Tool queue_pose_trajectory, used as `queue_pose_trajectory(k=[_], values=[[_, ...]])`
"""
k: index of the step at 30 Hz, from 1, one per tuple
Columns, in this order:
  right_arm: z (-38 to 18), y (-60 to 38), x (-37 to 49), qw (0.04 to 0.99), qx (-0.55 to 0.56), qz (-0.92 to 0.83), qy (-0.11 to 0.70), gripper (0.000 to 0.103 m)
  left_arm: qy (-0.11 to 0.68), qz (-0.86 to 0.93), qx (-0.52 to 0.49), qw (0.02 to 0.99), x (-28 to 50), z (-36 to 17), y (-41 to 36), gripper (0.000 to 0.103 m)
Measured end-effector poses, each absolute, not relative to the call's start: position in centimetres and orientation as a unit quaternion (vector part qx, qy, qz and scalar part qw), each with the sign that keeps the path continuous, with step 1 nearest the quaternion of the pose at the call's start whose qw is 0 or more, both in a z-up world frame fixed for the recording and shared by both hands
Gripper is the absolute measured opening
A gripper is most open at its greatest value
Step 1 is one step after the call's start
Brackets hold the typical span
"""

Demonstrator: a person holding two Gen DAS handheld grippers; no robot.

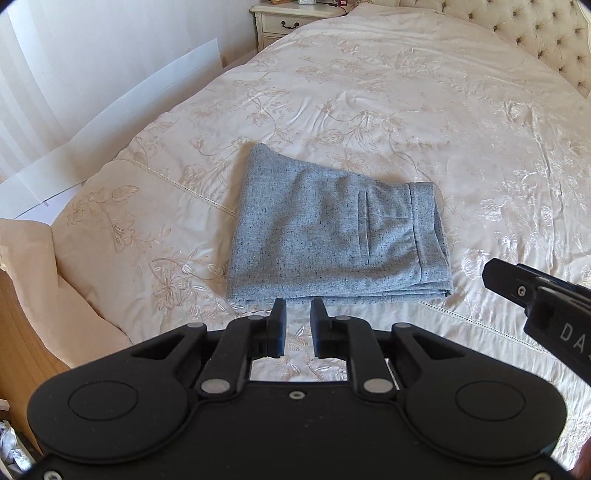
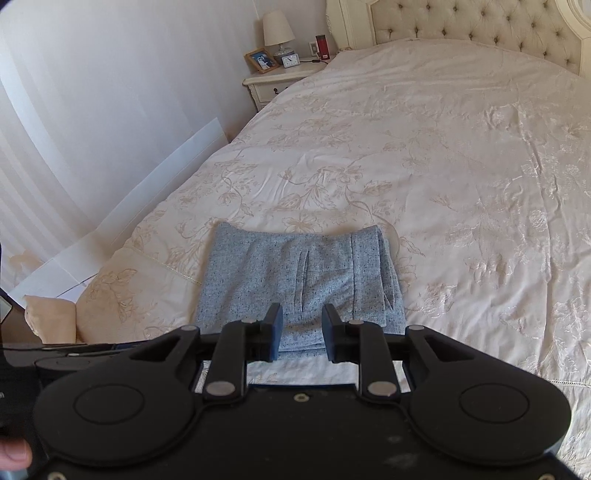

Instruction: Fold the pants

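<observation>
Grey speckled pants [image 1: 332,232] lie folded into a compact stack on the cream floral bedspread [image 1: 406,110], waistband and a pocket slit facing up. They also show in the right wrist view [image 2: 295,273]. My left gripper [image 1: 298,314] is open and empty, just short of the stack's near edge. My right gripper [image 2: 302,321] is open and empty, held above the near edge of the stack. The right gripper's body also shows at the right edge of the left wrist view [image 1: 543,299].
The tufted headboard [image 2: 480,26] is at the far end. A nightstand [image 2: 273,81] with lamp, photo frame and clock stands at the far left. The bed's left edge drops off beside a white board [image 1: 110,122] leaning on the wall.
</observation>
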State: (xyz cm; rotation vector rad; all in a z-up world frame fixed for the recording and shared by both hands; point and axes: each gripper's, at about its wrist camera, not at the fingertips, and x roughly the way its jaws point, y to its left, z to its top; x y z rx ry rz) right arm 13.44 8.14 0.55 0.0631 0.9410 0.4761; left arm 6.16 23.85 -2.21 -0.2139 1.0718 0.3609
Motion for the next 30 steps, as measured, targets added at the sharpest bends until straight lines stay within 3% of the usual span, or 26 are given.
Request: queue_pose_trajectory(k=[30], values=[[2.0, 7.8, 11.4, 0.868, 0.013, 0.238, 0.435, 0.025, 0.500, 0.194, -0.102, 0.838, 4.7, -1.4, 23.1, 0.023]])
